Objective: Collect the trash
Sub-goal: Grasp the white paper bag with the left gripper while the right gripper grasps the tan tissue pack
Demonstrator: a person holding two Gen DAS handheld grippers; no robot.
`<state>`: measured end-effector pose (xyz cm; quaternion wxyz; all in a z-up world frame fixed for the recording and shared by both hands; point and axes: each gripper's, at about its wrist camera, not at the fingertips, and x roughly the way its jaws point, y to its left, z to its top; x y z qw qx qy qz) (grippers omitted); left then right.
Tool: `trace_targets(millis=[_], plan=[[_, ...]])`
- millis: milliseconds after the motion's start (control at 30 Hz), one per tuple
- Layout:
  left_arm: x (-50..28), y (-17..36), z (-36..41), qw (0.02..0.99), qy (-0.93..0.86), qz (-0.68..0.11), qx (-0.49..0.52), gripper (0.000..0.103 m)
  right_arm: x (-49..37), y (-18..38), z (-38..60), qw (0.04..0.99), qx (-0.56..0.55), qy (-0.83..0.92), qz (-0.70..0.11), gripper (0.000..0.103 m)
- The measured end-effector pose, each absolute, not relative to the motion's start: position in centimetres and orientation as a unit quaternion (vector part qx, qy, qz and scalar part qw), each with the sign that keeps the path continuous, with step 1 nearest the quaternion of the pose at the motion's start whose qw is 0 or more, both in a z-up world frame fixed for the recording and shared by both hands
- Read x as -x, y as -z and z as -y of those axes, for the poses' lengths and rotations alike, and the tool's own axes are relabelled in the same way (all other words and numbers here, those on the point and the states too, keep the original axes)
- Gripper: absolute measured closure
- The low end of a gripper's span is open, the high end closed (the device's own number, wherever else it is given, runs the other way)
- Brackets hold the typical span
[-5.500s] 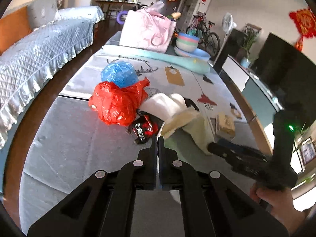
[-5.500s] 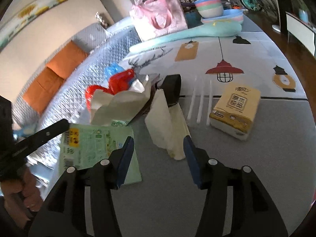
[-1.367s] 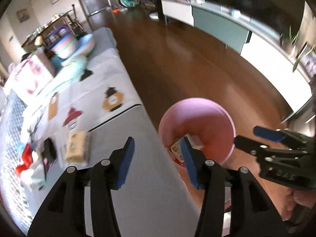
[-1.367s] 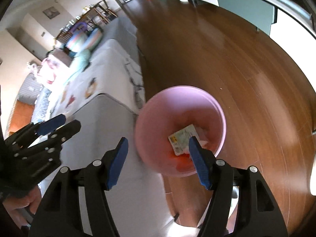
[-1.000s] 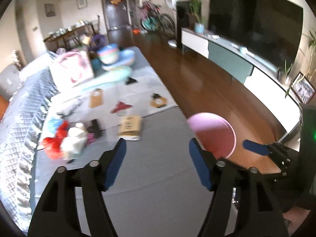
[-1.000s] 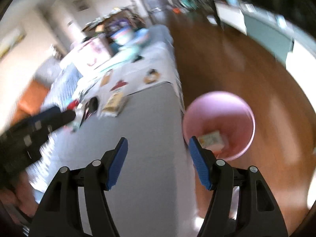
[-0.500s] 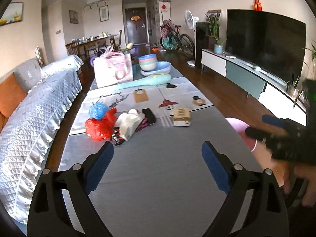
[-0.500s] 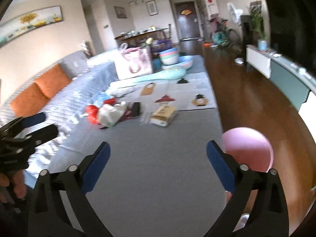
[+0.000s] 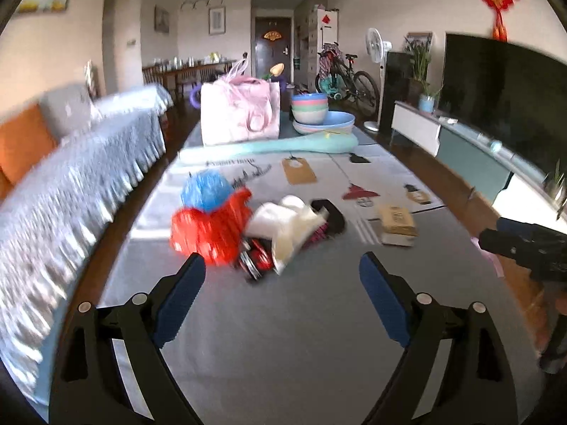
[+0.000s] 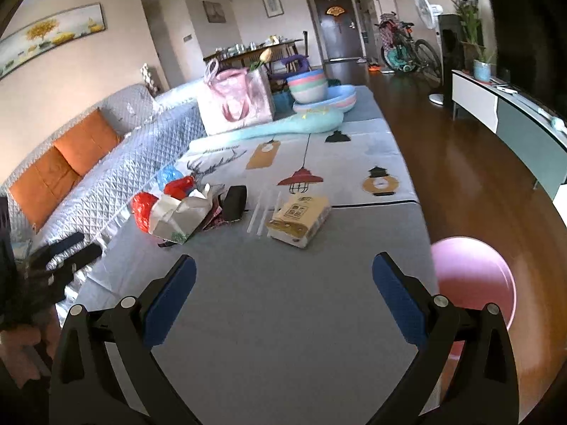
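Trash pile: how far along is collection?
Done: can't confirm; the pink bin's inside is out of view. In hand: nothing; left gripper and right gripper are open and empty. Left: red bag, blue bag, white wrappers, tissue pack.

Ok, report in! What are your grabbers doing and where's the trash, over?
Left gripper and right gripper both open, empty. Trash pile on the mat, untouched. Pink bin on the floor to the right. Nothing in the way.
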<state>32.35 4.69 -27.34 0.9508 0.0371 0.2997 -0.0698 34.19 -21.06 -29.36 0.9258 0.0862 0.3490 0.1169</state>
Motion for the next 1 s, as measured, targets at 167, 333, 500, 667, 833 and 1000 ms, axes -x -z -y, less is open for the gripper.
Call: trace_targets(millis=[167, 333, 500, 667, 833, 1000], plan=[[-36.5, 28.4, -3.4, 0.945, 0.088, -0.313, -0.027, 0.018, -37.6, 30.9, 19.3, 0.915, -0.098, -0.133, -0.368, 0.005], [-37.9, 30.7, -1.4, 0.937, 0.102, -0.32, -0.092, 0.018, -41.5, 31.7, 18.3, 0.922, -0.06, -0.13, -0.36, 0.005], [-39.3, 31.9, -1.2, 0.935, 0.097, -0.327, -0.096, 0.018, -44.9, 34.8, 19.5, 0.909, -0.071, -0.118, -0.393, 0.005], [-40.1, 32.4, -1.3, 0.937, 0.092, -0.32, -0.103, 0.02, -46.9, 36.3, 19.7, 0.909, -0.085, -0.094, -0.396, 0.005], [-40.8, 32.8, -2.0, 0.923, 0.106, -0.359, -0.086, 0.083, -48.3, 37.5, 18.5, 0.901, -0.082, -0.091, -0.417, 0.005], [-41.4, 31.9, -3.1, 0.912, 0.118, -0.392, -0.035, 0.094, -48.8, 38.2, 17.9, 0.89, -0.059, -0.088, -0.443, 0.034]])
